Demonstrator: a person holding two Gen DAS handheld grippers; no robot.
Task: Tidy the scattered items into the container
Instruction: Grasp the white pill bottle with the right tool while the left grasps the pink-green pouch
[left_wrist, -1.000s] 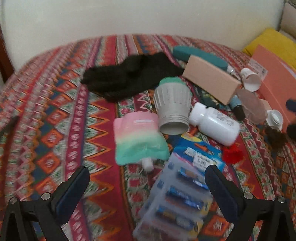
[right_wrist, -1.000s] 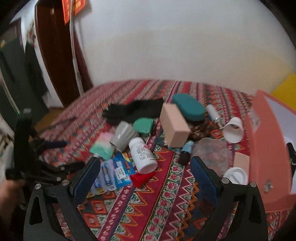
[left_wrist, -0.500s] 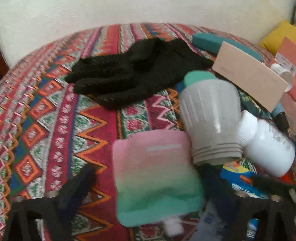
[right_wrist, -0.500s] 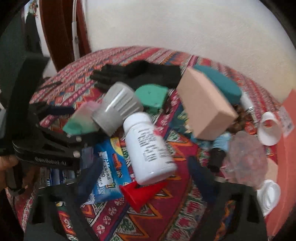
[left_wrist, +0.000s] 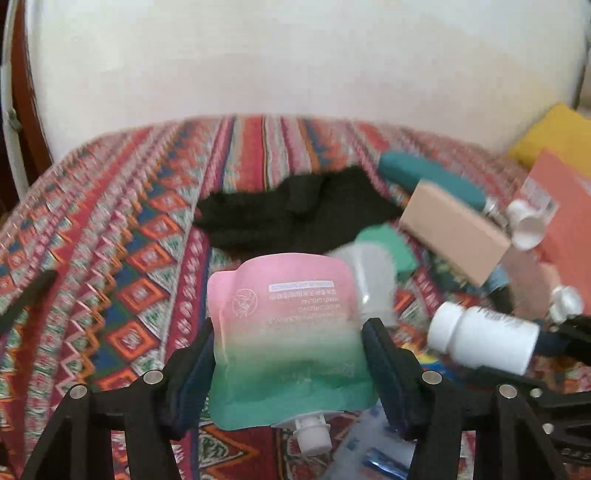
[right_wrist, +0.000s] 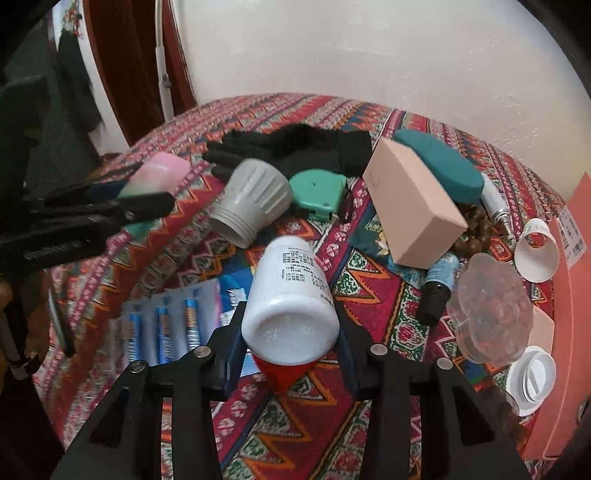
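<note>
between the left gripper (left_wrist: 288, 365) fingers: pink-green pouch (left_wrist: 290, 341), pinched at both side edges, spout cap down toward the camera. right gripper (right_wrist: 290, 343) clamped on the white pill bottle (right_wrist: 290, 302), base toward lens, red cone (right_wrist: 282, 374) just under it. both over the patterned bedspread (left_wrist: 122, 258). salmon box (right_wrist: 569, 332) at far right, black glove (right_wrist: 291, 149) and battery pack (right_wrist: 166, 325) on the cloth.

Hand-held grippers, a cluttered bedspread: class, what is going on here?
A person is tidying with two tools. The left hand-held gripper is shut on a pink-and-green pouch; the right hand-held gripper is shut on a white bottle. The black glove, grey cup and battery pack lie on the bedspread.
</note>
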